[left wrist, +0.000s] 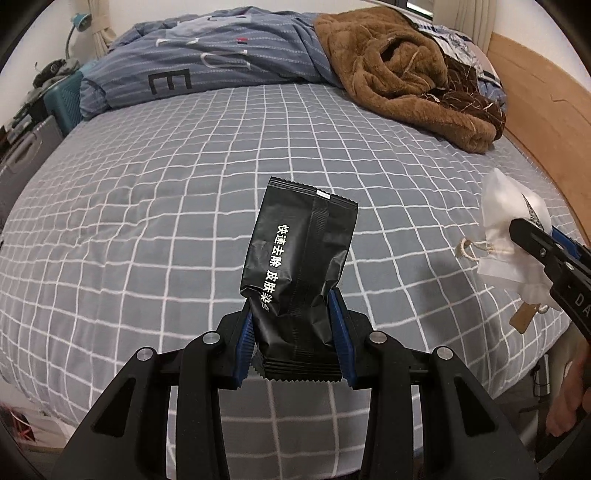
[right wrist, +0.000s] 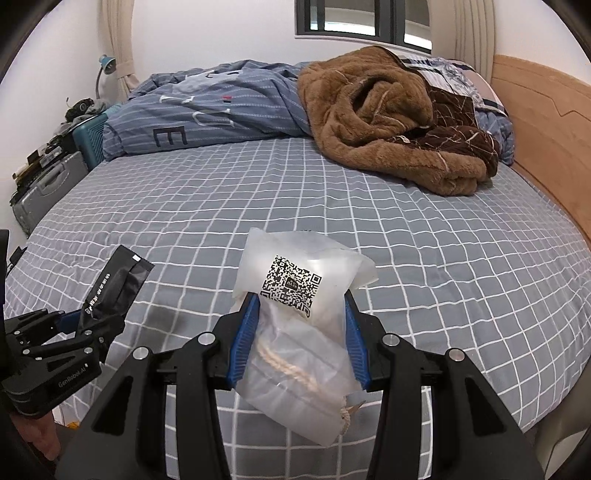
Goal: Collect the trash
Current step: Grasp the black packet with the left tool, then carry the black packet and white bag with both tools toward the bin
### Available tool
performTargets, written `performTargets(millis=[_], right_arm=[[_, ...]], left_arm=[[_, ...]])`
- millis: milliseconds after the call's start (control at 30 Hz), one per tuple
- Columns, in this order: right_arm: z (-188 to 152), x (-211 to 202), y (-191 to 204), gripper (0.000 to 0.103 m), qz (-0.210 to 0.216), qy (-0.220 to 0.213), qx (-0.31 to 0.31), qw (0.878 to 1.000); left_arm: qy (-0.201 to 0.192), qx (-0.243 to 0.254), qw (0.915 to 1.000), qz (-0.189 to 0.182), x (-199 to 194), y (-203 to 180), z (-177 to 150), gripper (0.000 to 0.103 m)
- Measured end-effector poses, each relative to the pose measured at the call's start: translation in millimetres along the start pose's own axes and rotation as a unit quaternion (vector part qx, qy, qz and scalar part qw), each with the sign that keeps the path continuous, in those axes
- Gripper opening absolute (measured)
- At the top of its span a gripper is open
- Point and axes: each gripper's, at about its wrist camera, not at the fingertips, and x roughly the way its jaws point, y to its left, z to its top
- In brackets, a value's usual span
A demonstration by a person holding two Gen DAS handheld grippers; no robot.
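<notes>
Right now the left gripper (left wrist: 293,314) is pinching a black wrapper (left wrist: 299,258) between its blue pads, holding it upright above the bed (left wrist: 147,206) near its front edge. Beside it, the right gripper (right wrist: 299,325) is clamping a translucent plastic bag (right wrist: 295,332) bearing a QR code, with a rope cord inside. Farther off, a brown blanket (right wrist: 384,122) and a blue duvet (right wrist: 221,107) are lying along the bed's far edge.

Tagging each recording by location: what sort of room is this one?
A bedroom, most likely: a bed with a grey checked sheet and wooden headboard, a rumpled blue duvet and brown fleece blanket, plus a curtained window.
</notes>
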Motion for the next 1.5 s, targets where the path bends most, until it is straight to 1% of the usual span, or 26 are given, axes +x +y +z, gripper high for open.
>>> performTargets(millis=[233,467,867,1233,1500], right_arm=[[-5.6,-14.7,17.8,0.043,0.010,-0.005,-0.007,1.000],[-11.4,-25.9,30.2,0.043,0.014,-0.009,-0.014,1.000],[-27.2,-45.0,37.8,0.043,0.017,-0.009,-0.017,1.000],[-56.2,-64.5,42.2,0.043,0.018,0.000,-0.018,1.000],[-75.5,-80.7,48.7,0.043,0.023,0.004,-0.023,0.999]], left_arm=[[0.001,-0.013,0.9999,0.000,-16.4,13.4,-17.1,0.037],[-0.002,-0.009,0.9999,0.003,-30.2,14.2,-28.9,0.037],[-0.009,-0.014,0.9999,0.004,-52.3,18.6,-43.1,0.037],[-0.003,-0.024,0.9996,0.012,-65.2,19.9,-74.8,0.037],[-0.010,-0.031,0.9994,0.012,-83.6,23.5,-96.3,0.037]])
